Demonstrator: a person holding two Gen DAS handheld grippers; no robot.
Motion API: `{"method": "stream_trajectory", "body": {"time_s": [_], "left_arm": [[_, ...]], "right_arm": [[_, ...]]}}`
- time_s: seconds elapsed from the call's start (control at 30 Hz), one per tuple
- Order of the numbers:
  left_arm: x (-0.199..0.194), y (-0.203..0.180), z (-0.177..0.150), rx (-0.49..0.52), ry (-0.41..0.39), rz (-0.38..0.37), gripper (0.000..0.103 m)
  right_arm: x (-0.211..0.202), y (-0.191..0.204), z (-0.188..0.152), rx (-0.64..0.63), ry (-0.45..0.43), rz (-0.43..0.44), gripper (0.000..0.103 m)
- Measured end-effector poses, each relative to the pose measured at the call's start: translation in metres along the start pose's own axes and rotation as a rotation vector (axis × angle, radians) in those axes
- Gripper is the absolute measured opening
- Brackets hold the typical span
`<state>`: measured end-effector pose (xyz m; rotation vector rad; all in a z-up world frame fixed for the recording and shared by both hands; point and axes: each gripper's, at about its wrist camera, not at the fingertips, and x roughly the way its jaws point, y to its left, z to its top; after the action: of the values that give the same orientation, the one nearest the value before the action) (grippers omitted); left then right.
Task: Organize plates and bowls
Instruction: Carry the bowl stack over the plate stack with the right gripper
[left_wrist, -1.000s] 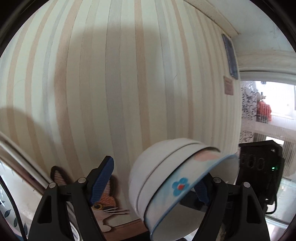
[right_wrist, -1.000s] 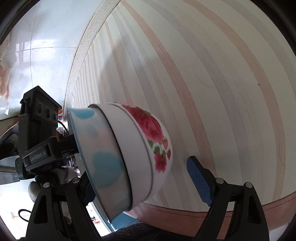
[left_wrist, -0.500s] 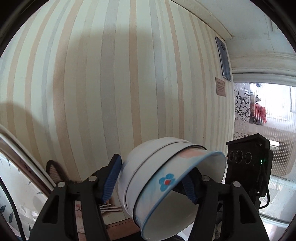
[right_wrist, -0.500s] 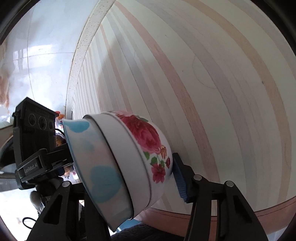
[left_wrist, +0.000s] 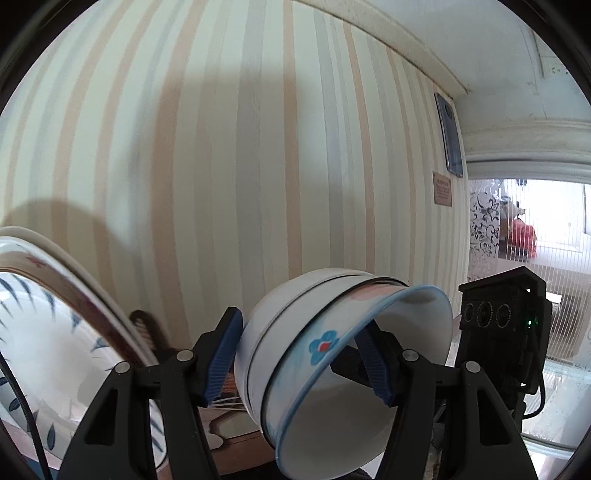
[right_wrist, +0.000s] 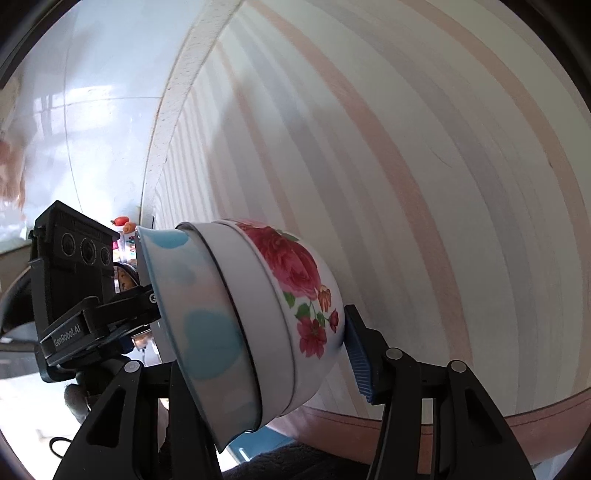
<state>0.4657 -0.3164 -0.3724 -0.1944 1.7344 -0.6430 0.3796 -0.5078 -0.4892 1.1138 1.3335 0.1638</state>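
From my left wrist, my left gripper (left_wrist: 301, 354) pinches the stack of bowls (left_wrist: 332, 354), tipped on its side before the striped wall (left_wrist: 221, 166); a plate (left_wrist: 55, 332) leans left of the stack.

From my right wrist, my right gripper (right_wrist: 258, 354) clamps the same stack (right_wrist: 258, 314), rose bowl (right_wrist: 306, 295) nearest the wall (right_wrist: 406, 147).
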Motion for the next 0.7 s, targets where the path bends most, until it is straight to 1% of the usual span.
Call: {"method": "stream_trajectory", "body": {"time_s": [0.2,0.4,0.6,0.7], "left_arm": [[-0.03,0.015,0.0,-0.032,-0.049,-0.007,0.058],[-0.07,0.044,-0.011,-0.071,-0.112,-0.001,0.058],[-0.104,0.081,-0.027,-0.142,-0.175,0.018,0.058],[-0.115,0.104,-0.035,-0.192,-0.197,0.02,0.059]], "right_arm": [[0.005,0.033,0.004,-0.055,0.013,-0.001,0.054],[0.02,0.072,0.007,-0.106,0.04,0.022,0.054],[0.046,0.114,-0.002,-0.179,0.097,0.037,0.054],[0.067,0.134,-0.007,-0.213,0.141,0.043,0.054]]}}
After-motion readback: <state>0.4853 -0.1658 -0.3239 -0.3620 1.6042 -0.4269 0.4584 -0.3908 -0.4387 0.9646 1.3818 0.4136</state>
